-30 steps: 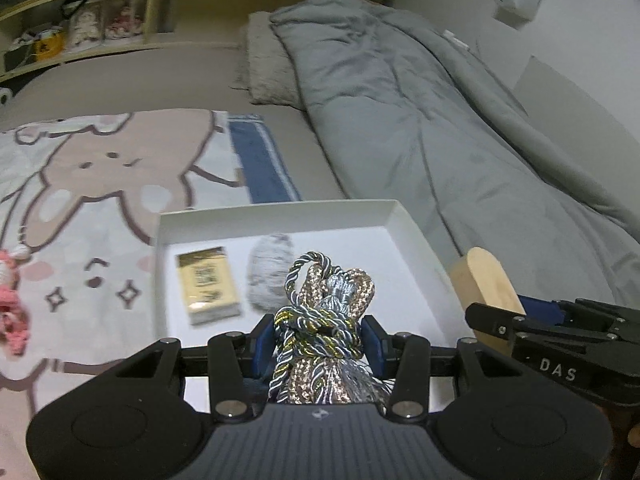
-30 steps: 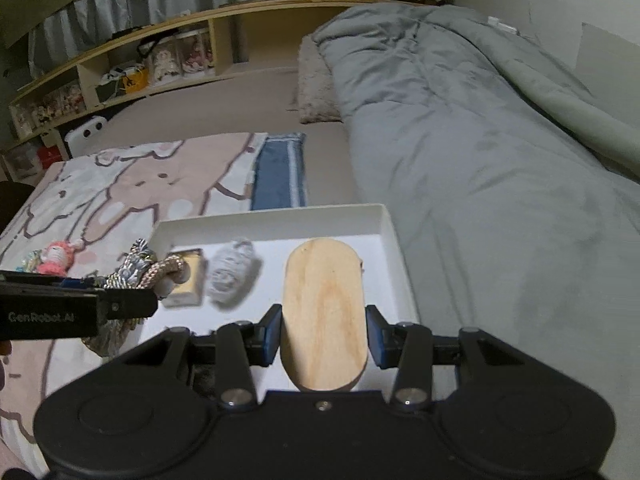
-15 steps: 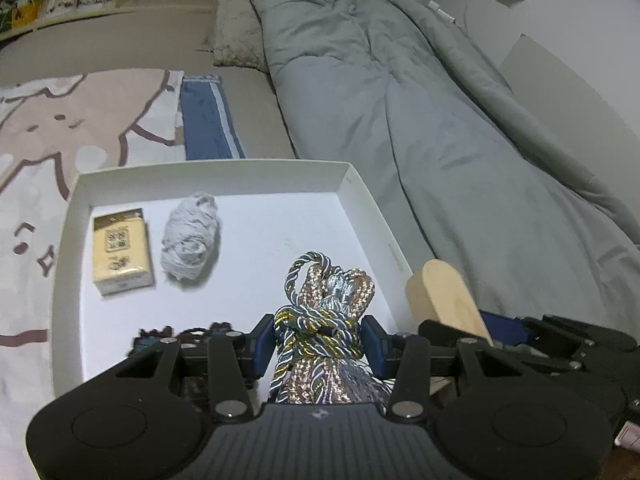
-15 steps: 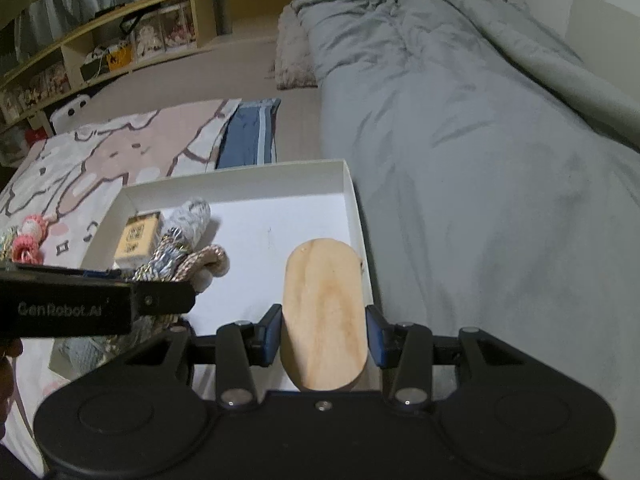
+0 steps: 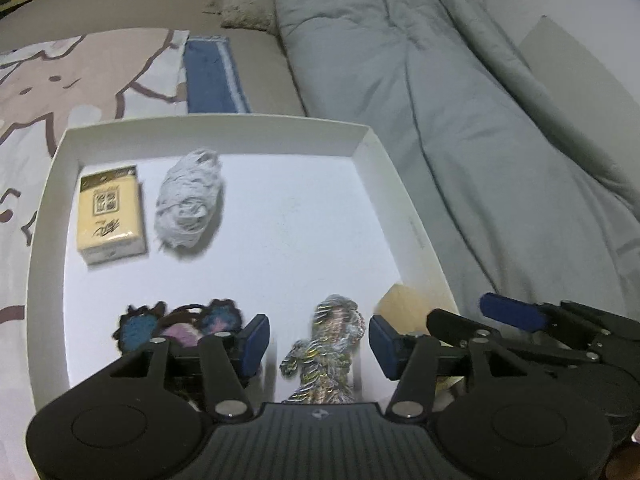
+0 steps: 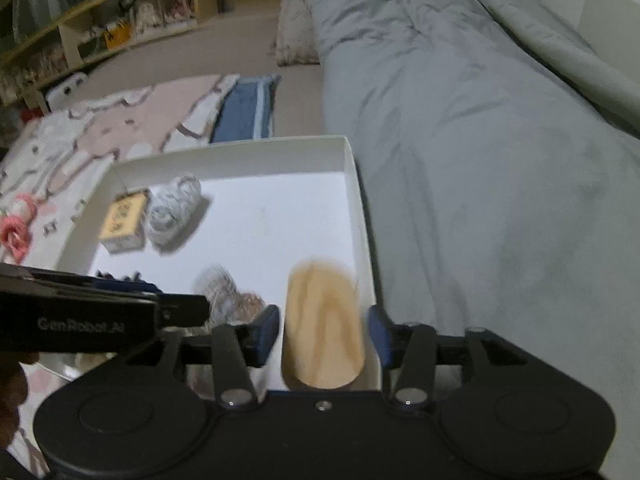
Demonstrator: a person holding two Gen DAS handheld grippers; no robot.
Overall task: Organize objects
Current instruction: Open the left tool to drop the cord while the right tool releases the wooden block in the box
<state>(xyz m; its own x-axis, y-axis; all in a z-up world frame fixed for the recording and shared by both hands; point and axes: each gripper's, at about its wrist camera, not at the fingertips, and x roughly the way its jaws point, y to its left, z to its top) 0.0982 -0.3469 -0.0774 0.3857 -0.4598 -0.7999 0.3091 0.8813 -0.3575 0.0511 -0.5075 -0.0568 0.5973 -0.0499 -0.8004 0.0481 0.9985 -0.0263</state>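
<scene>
— What are your two grippers doing?

— My left gripper point(image 5: 318, 344) is opening. The shiny rope bundle point(image 5: 326, 354) sits between its blue pads point(image 5: 252, 340), but the pads stand apart from it on both sides. It looks blurry, so I cannot tell if it rests on the floor of the box yet.

— And the other one?

— My right gripper point(image 6: 324, 334) is opening too. The wooden board point(image 6: 322, 328) is between its pads, with a gap on each side. It is right by the wall of the white box point(image 6: 358, 216), on the right of my right gripper.

— Where are both things?

— Both are over the near part of the box. The rope bundle is just to the left of the board.

— What else is in the box?

— Ahead of my left gripper and to its left are a yellow pack point(image 5: 110, 214) and a ball of grey yarn point(image 5: 188, 204), side by side near the far wall. Just left of my left pad lies a small knitted piece point(image 5: 180, 322) in blue and pink.

— And around the box?

— A grey blanket point(image 5: 460, 128) is on the right. A bunny blanket point(image 5: 80, 76) is on the left.
</scene>
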